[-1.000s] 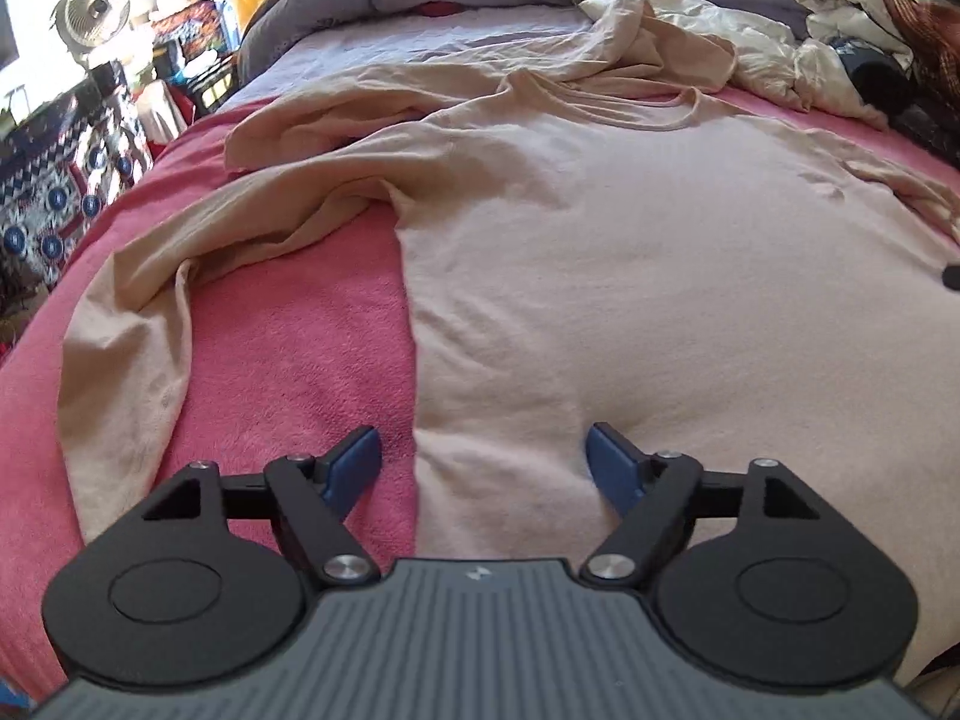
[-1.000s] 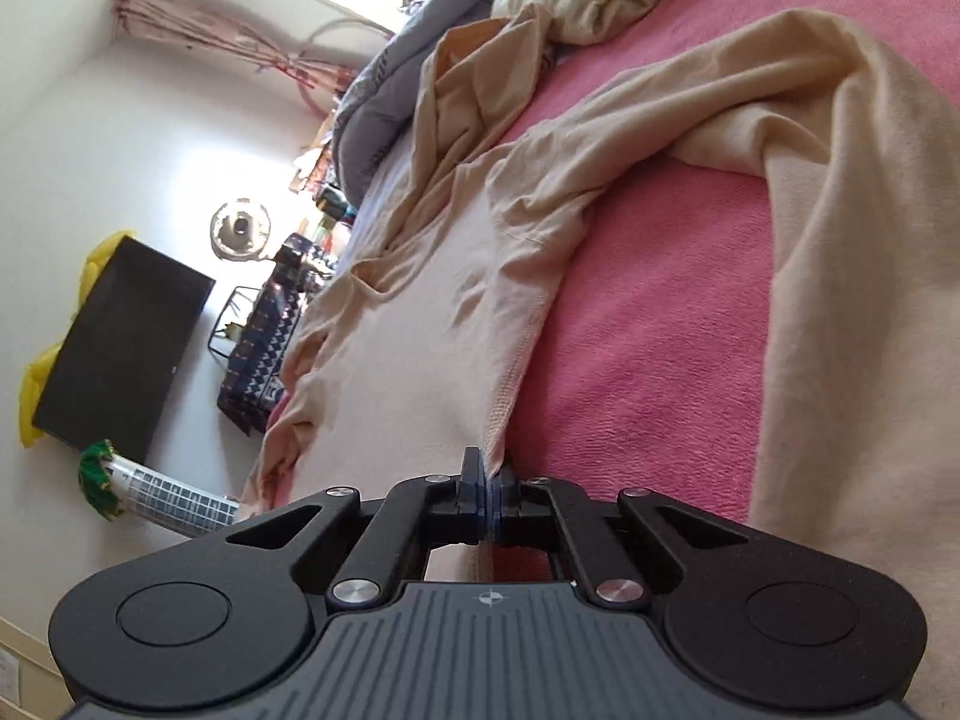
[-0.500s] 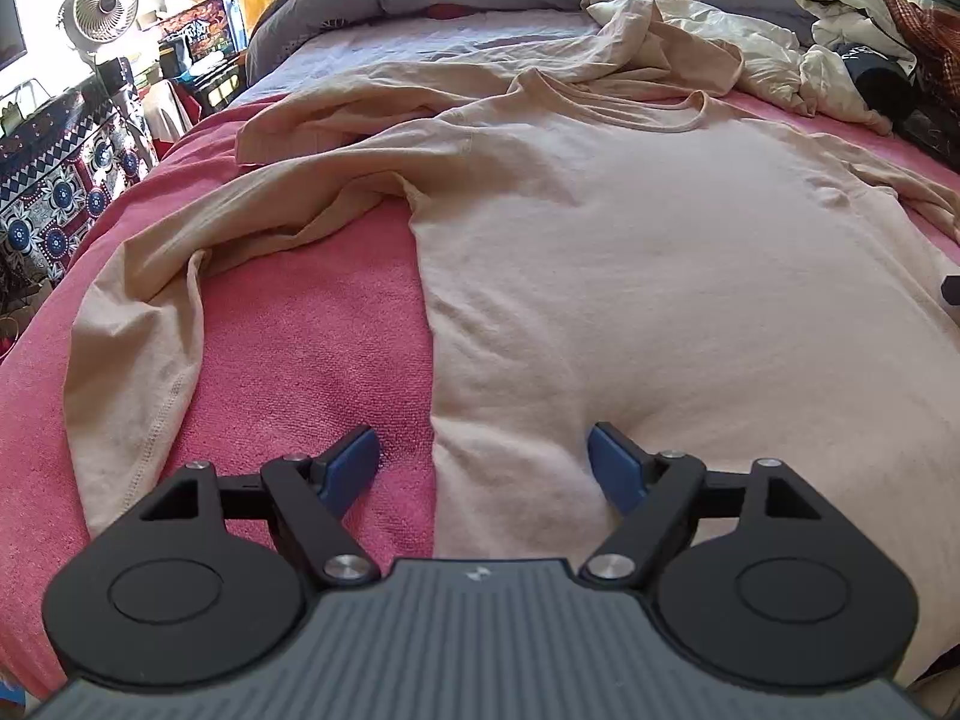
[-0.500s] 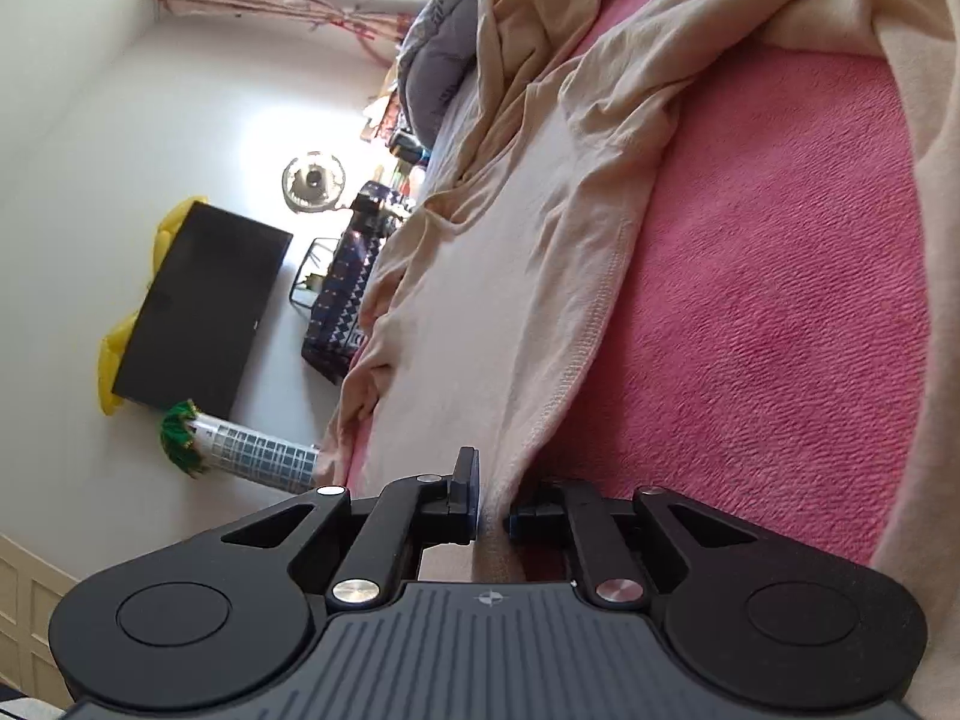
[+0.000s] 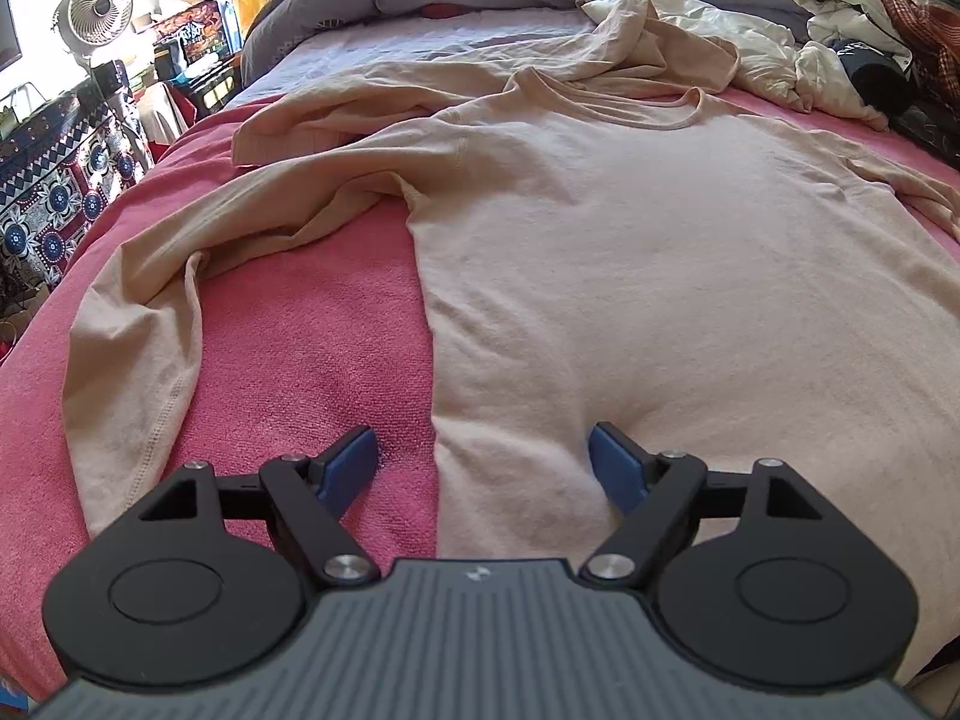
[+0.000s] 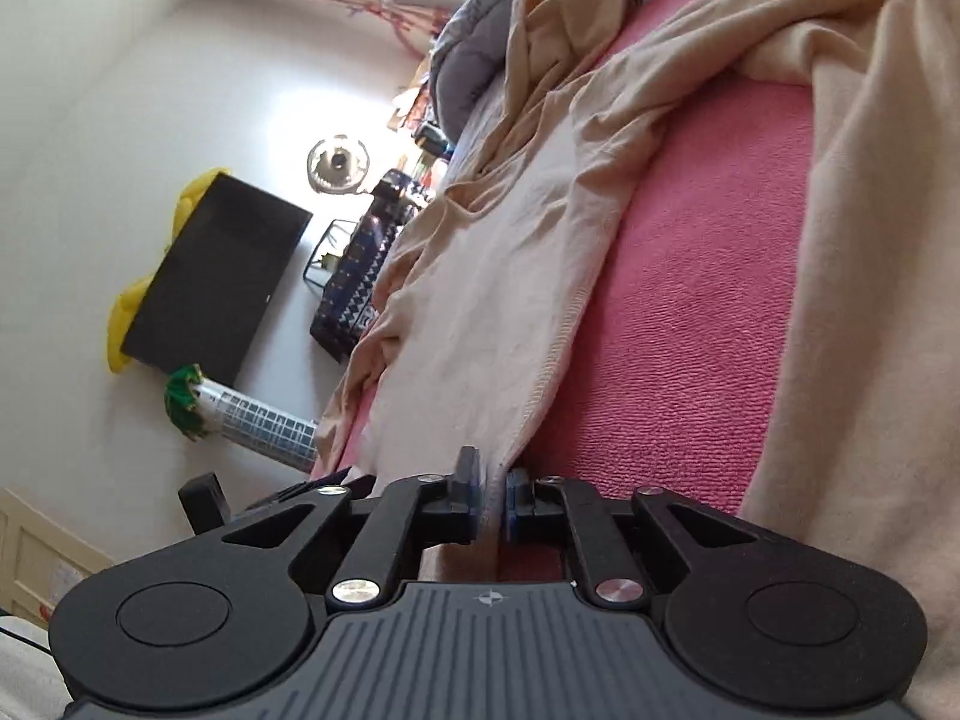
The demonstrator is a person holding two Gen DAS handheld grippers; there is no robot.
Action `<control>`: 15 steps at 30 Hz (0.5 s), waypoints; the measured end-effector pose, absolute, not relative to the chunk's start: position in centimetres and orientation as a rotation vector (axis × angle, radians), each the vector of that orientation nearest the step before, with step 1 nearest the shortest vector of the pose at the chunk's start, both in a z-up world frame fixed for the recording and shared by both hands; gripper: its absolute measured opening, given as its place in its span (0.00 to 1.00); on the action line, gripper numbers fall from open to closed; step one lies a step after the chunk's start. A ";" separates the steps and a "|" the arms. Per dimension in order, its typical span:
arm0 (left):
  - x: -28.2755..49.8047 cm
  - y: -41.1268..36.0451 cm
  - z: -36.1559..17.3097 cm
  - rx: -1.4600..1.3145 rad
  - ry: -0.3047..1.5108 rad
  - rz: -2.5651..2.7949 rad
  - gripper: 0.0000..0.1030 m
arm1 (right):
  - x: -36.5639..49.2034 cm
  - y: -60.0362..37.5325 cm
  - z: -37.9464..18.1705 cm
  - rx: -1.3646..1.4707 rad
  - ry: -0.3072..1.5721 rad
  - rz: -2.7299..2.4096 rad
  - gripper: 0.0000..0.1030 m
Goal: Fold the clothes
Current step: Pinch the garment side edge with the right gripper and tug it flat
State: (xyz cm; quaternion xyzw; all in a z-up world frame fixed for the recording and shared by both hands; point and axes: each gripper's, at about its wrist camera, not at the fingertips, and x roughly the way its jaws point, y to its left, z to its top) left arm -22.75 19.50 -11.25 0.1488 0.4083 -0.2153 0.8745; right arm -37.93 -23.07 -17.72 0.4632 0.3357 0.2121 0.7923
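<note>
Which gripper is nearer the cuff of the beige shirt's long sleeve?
Right. The right gripper has the beige long sleeve's cuff between its just-opening jaws; the left gripper hangs open over the shirt's hem.

Shirt point(image 5: 630, 276) flat on bed point(image 5: 288, 360)

Both the left gripper point(image 5: 483, 468) and the right gripper point(image 6: 492, 504) have black linked arms with silver screws, round black discs, a ribbed grey body bearing a small logo, and blue pads point(image 5: 348, 468).
</note>
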 end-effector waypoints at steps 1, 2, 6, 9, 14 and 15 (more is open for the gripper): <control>-22.7 19.5 -11.2 0.311 0.853 -0.450 0.79 | -37.7 -22.9 -17.6 0.994 0.727 0.475 0.26; -22.7 19.5 -11.2 0.312 0.854 -0.450 0.79 | -37.4 -22.6 -17.5 0.990 0.735 0.486 0.26; -22.7 19.5 -11.2 0.316 0.856 -0.452 0.79 | -37.8 -22.3 -17.0 0.974 0.761 0.487 0.09; -22.6 19.6 -11.3 0.317 0.854 -0.452 0.81 | -39.9 -23.4 -16.6 1.077 0.695 0.515 0.07; -22.6 19.7 -11.3 0.309 0.855 -0.452 0.82 | -42.5 -24.0 -16.7 1.002 0.731 0.446 0.07; -22.6 19.7 -11.4 0.310 0.854 -0.452 0.82 | -42.6 -23.7 -17.2 0.966 0.773 0.427 0.06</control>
